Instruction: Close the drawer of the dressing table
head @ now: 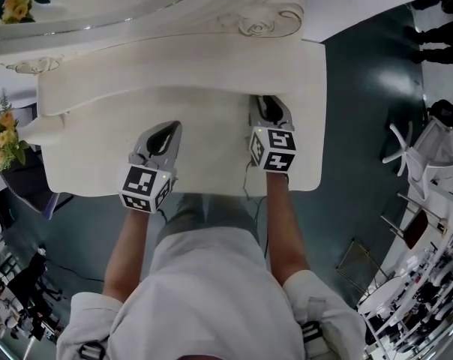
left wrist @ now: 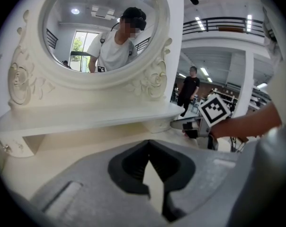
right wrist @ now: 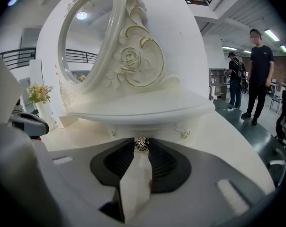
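Observation:
The white dressing table [head: 84,163] fills the head view, with a raised shelf [head: 174,70] at its back. My right gripper [head: 265,100] reaches under that shelf. In the right gripper view, my right gripper [right wrist: 142,144] holds a small metal drawer knob [right wrist: 142,144] between its jaw tips, right against the little drawer front [right wrist: 158,129] below the shelf. My left gripper [head: 169,129] hovers over the tabletop to the left, apart from the drawer. Its jaws meet at the tips with nothing between them [left wrist: 149,144]. The drawer is hidden in the head view.
An oval mirror [left wrist: 105,32] in a carved frame stands on the shelf. Yellow flowers [head: 1,137] sit left of the table. A white chair [head: 429,156] and racks stand on the dark floor to the right. People [right wrist: 259,74] stand farther off.

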Demonstrator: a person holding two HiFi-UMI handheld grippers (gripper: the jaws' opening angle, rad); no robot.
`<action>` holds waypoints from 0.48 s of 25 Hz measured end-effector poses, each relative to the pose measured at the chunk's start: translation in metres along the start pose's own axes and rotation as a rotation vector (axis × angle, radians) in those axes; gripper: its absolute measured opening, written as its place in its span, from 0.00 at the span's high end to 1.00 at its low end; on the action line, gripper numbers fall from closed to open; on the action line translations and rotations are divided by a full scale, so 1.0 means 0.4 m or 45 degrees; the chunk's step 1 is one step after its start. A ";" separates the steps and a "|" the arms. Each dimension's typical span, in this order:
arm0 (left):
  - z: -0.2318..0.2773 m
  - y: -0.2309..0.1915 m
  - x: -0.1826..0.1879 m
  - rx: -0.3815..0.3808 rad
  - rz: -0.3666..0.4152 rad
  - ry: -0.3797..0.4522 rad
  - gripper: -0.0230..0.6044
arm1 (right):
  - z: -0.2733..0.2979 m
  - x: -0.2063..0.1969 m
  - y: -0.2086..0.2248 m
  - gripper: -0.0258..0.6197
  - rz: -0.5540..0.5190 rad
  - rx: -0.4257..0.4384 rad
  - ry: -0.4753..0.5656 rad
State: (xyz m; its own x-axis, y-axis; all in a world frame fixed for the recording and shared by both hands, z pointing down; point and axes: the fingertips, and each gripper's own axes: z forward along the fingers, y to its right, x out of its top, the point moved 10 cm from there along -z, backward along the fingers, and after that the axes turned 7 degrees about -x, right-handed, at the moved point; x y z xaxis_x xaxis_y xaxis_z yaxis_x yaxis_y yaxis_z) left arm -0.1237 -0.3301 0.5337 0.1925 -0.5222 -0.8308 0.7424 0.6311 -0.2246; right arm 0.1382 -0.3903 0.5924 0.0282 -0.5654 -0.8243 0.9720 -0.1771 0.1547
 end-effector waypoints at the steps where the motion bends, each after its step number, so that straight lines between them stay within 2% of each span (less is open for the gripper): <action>1: 0.002 -0.002 0.000 0.001 0.000 -0.002 0.96 | 0.002 0.000 0.001 0.82 0.003 0.002 0.004; 12: 0.014 0.003 0.018 -0.005 0.013 0.011 0.96 | -0.002 -0.001 0.000 0.82 -0.016 0.013 0.000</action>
State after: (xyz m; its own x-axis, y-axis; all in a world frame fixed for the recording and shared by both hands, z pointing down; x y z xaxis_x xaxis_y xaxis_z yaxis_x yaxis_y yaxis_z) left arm -0.1176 -0.3362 0.5305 0.1949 -0.5108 -0.8374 0.7376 0.6390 -0.2181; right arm 0.1385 -0.3896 0.5923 0.0159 -0.5628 -0.8265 0.9697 -0.1928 0.1499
